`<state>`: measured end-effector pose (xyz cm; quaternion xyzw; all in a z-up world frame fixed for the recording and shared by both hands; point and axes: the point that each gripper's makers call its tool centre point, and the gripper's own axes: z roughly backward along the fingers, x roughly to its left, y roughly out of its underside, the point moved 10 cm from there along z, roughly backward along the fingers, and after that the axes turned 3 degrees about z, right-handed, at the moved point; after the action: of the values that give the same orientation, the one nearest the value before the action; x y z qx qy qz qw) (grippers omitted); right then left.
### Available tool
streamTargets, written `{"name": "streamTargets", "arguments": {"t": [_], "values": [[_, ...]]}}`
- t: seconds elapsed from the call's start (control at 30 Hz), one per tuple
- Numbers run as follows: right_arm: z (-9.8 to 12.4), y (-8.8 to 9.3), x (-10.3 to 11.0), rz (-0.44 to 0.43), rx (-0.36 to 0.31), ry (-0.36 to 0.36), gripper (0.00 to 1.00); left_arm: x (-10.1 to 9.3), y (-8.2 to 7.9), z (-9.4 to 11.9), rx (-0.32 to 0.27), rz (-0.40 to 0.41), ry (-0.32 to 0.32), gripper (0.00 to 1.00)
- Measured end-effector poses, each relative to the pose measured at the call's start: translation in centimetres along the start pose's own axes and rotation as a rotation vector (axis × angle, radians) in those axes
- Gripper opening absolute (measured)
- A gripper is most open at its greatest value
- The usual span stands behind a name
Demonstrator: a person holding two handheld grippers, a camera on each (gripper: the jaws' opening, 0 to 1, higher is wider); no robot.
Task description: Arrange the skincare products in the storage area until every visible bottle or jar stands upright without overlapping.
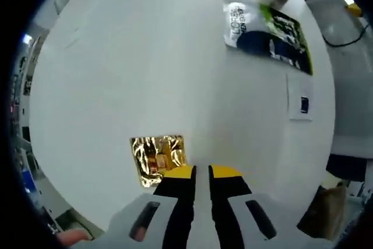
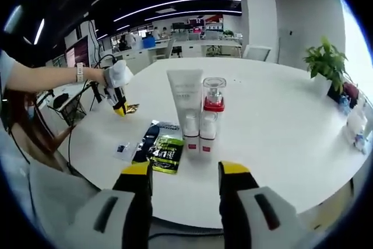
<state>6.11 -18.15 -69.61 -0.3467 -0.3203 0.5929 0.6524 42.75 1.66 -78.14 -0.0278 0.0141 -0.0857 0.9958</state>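
A round white desk (image 2: 274, 126) carries everything. Near its middle a white tube (image 2: 185, 100) stands upright on its cap, touching or just beside a clear pump bottle (image 2: 212, 106) with a red band, which also stands upright. In front of them a dark and green sachet (image 2: 158, 146) lies flat, with a small white card (image 2: 124, 149) just beside it. Well apart, near the desk's far edge, lies a crinkled gold foil packet (image 1: 157, 157).

Left gripper view looks steeply down, close over the white desk (image 1: 145, 56); right gripper view faces level across it from the edge. Both catch the green-black packet (image 1: 274, 33) (image 2: 163, 147).
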Motion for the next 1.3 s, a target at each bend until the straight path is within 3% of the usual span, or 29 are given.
{"name": "streamTargets", "arguments": {"t": [0.1,0.27,0.6,0.83,1.0,1.1,1.3], "values": [[0.0,0.1,-0.1,-0.002,0.005,0.003,0.45,0.5,0.1,0.8,-0.023,0.007,-0.023,0.11],[0.0,0.1,0.0,0.000,0.006,-0.002,0.45,1.6,0.4,1.5,-0.033,0.017,-0.061,0.28],[-0.1,0.0,-0.1,0.004,0.018,0.001,0.46,3.6,0.2,1.2,-0.060,0.036,-0.098,0.53],[-0.4,-0.2,-0.3,0.004,0.025,0.004,0.46,4.6,0.0,0.5,-0.052,0.063,-0.045,0.52],[-0.6,-0.1,-0.4,-0.001,0.031,0.004,0.46,5.2,0.0,-0.1,-0.049,0.077,-0.032,0.58],[-0.6,0.1,-0.6,-0.005,0.041,0.007,0.45,5.4,-0.1,-0.5,-0.057,0.095,-0.002,0.55],[-0.6,0.2,-0.8,-0.012,0.047,0.017,0.45,6.1,-0.2,-0.5,-0.040,0.064,-0.026,0.48]]}}
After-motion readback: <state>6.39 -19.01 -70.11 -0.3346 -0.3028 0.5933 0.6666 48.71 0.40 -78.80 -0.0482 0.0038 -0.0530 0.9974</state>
